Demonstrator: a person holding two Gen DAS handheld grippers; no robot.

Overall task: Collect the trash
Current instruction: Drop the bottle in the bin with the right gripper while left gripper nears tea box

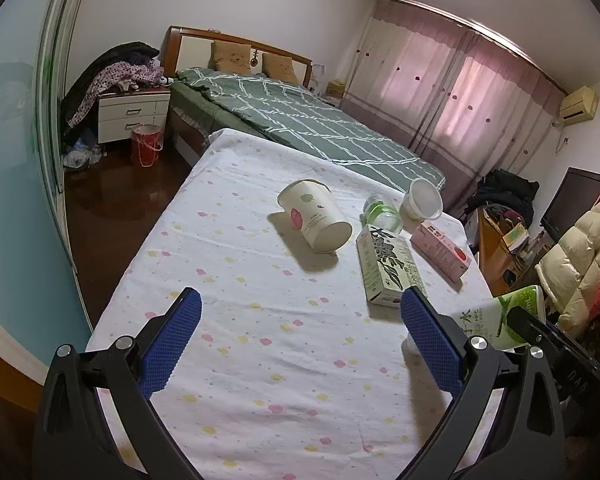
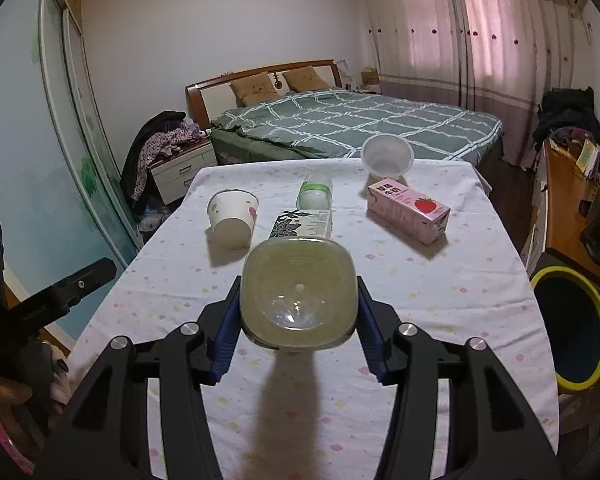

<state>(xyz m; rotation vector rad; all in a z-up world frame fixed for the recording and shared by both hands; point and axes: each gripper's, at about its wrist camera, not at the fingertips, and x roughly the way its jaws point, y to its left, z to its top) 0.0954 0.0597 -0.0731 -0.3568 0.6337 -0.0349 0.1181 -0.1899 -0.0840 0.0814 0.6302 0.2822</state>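
Observation:
My right gripper [image 2: 298, 292] is shut on a clear plastic bottle [image 2: 300, 304] seen bottom-on and lifted above the table; its green label shows at the right edge of the left wrist view [image 1: 500, 320]. My left gripper [image 1: 300, 300] hangs open over the flowered tablecloth [image 1: 240, 360] with nothing between its blue pads. Further back on the table lie a paper cup [image 1: 314, 214] on its side, a black-and-white floral carton [image 1: 390, 266], a pink strawberry milk carton [image 1: 440, 250], a green-capped small bottle [image 1: 382, 212] and a clear plastic bowl [image 1: 422, 200].
A dark bin with a yellow rim [image 2: 572, 328] stands by the table's right side. A bed [image 2: 360, 120] lies beyond the table's far edge. A wooden desk with clutter [image 2: 568, 188] is at the right, a nightstand [image 1: 134, 114] and a red bucket [image 1: 146, 144] at the left.

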